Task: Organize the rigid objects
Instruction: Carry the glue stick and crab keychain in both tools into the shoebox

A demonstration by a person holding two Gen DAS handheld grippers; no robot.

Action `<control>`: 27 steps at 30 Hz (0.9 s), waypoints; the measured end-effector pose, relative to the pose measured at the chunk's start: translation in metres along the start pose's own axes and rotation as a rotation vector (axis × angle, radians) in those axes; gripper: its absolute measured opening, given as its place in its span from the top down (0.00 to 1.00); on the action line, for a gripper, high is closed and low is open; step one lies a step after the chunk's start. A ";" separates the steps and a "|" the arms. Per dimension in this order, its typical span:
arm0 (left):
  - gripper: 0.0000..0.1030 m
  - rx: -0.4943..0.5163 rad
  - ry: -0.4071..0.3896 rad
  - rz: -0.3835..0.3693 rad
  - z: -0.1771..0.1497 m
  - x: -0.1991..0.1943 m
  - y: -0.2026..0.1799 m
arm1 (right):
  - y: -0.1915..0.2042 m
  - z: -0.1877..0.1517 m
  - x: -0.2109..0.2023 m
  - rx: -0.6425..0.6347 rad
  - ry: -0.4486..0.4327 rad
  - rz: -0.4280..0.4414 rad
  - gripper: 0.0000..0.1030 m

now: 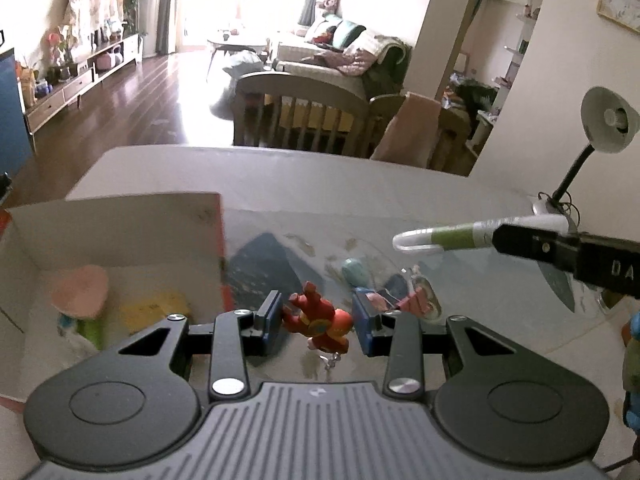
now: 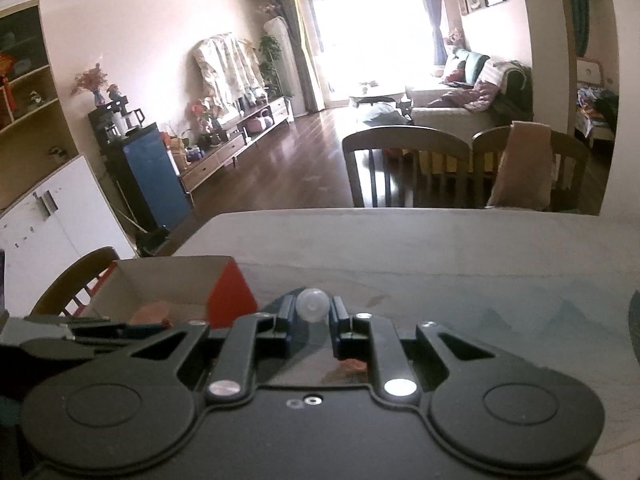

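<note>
Cardboard box (image 1: 120, 232): plain card inside with a red outer face, standing open at the left of the table (image 1: 320, 176). Its open top suits it as the bin for the sorted pieces, which is likely why both grippers face that way. A pink heart-shaped thing (image 1: 82, 290) and a yellow thing (image 1: 154, 308) already lie inside, both blurred.

Table: pale top with a clear sheet over a printed mat. A few small items remain on it just beyond the left gripper, too blurred to name.

Tube (image 1: 444, 236): white with a green band and a rounded white end, held level in the air above the table. Seen end-on in the right wrist view, it shows only a pale round tip.

Right gripper (image 2: 313, 314): jaws drawn in as far as they go, clamped on the tube by its far end so the body sticks out ahead.

Left gripper (image 1: 318, 320): jaws part-way closed, pressing the toy from both sides.

Toy (image 1: 320, 320): small red and gold figure, hard and glossy, lying crosswise between the blue pads (image 1: 269, 320) just right of the box, a short metal chain (image 1: 332, 360) dangling beneath.
</note>
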State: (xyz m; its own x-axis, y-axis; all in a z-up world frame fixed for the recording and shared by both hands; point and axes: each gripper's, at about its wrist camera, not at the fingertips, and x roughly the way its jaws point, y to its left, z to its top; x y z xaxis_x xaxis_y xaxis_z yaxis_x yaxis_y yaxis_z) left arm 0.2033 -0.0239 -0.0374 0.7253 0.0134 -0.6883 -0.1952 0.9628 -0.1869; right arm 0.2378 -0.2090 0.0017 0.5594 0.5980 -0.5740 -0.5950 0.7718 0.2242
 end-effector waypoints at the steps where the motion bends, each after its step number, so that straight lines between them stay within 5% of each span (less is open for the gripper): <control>1: 0.64 -0.002 -0.006 0.001 0.002 -0.003 0.006 | 0.006 0.001 0.001 -0.004 -0.001 0.003 0.85; 27: 0.64 -0.066 0.012 0.098 0.021 -0.032 0.180 | 0.148 -0.003 0.081 -0.069 0.069 0.057 0.85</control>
State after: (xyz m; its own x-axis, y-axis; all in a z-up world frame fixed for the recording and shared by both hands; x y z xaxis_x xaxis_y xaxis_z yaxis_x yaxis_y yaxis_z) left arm 0.1585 0.1550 -0.0348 0.6925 0.1026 -0.7141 -0.3076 0.9373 -0.1636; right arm 0.1938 -0.0466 -0.0138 0.4837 0.6228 -0.6150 -0.6645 0.7186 0.2051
